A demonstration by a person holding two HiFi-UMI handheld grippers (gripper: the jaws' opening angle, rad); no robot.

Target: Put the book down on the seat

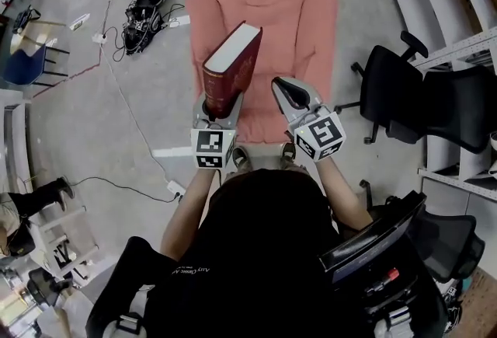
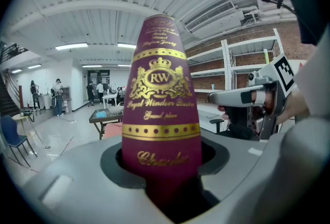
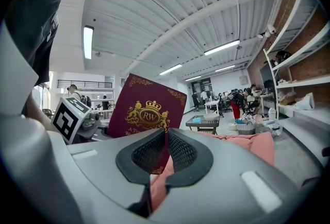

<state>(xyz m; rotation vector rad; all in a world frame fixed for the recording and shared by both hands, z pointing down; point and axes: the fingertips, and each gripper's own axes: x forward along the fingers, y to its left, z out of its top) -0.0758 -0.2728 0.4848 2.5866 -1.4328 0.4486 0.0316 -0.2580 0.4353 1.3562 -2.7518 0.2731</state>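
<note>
Our left gripper (image 2: 162,171) is clamped on one narrow end of the book (image 1: 231,67), which stands tilted in the air over the seat (image 1: 311,57), clear of it. Our right gripper (image 3: 166,153) has its jaws pressed together on nothing, just beside the book. We judge the grip risky: a thick hardback held by one end could pivot or slip on its smooth cover, and let go too high it might land on an edge and topple off onto the floor (image 1: 85,134). The cover is maroon with gilt lettering and a crest, the page block cream; the seat is soft, rumpled salmon-pink fabric.
</note>
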